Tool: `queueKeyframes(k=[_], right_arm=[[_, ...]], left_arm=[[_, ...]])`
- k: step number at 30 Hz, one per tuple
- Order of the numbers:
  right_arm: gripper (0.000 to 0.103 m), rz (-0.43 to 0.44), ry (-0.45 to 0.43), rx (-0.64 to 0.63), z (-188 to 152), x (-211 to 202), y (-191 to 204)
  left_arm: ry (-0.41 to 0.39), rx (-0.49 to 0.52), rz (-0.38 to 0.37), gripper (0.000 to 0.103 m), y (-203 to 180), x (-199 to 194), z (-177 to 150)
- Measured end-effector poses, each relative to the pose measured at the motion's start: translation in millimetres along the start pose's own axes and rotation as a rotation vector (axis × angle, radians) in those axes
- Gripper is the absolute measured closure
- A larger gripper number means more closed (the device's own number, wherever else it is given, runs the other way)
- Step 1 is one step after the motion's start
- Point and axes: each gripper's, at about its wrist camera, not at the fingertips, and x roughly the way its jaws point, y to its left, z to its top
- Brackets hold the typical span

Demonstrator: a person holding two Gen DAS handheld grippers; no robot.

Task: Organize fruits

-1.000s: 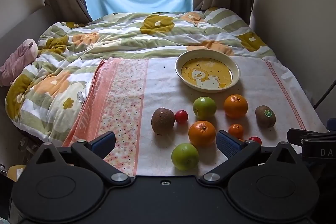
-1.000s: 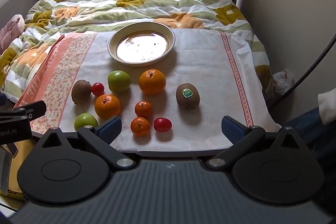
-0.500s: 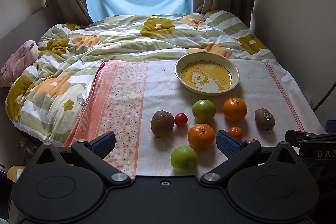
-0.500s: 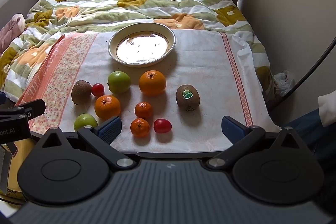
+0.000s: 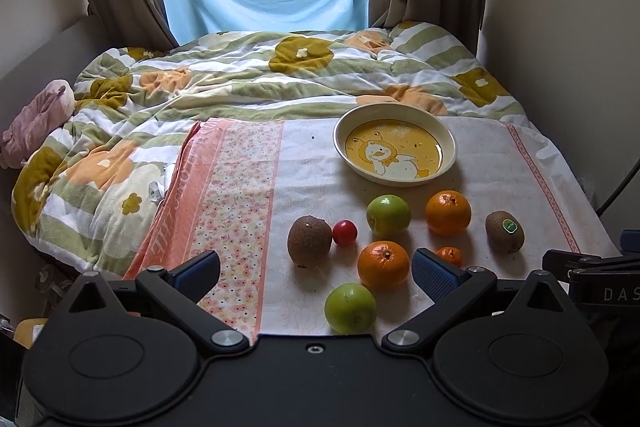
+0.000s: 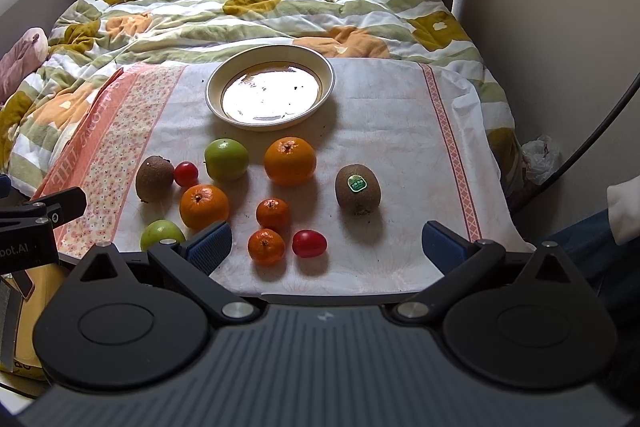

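Blue-padded, the left gripper point(image 5: 316, 273) and right gripper point(image 6: 327, 240) both stand spread wide with nothing between their fingers, held at the near edge of a white cloth point(image 6: 392, 131) spread on the bed. Nearest lie a green apple point(image 5: 350, 307), two small tangerines point(image 6: 266, 246) and a red tomato point(image 6: 309, 243). Behind them sit an orange point(image 6: 204, 207), a kiwi with a sticker point(image 6: 357, 189), a plain kiwi point(image 5: 309, 239), a second tomato point(image 5: 345, 232), another apple point(image 6: 226, 159) and another orange point(image 6: 290, 160). Farther back stands an empty bowl point(image 6: 328, 77), then the flowered quilt point(image 6: 256, 7).
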Motion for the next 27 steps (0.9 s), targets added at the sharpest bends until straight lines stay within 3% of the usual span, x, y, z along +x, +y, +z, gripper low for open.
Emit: queueKeyframes(k=[27], right_arm=[[0.0, -0.001, 0.007, -0.007, 4.9, 3.3, 1.0]], left_arm=[[-0.003, 0.002, 0.003, 0.0, -1.2, -0.2, 2.9]])
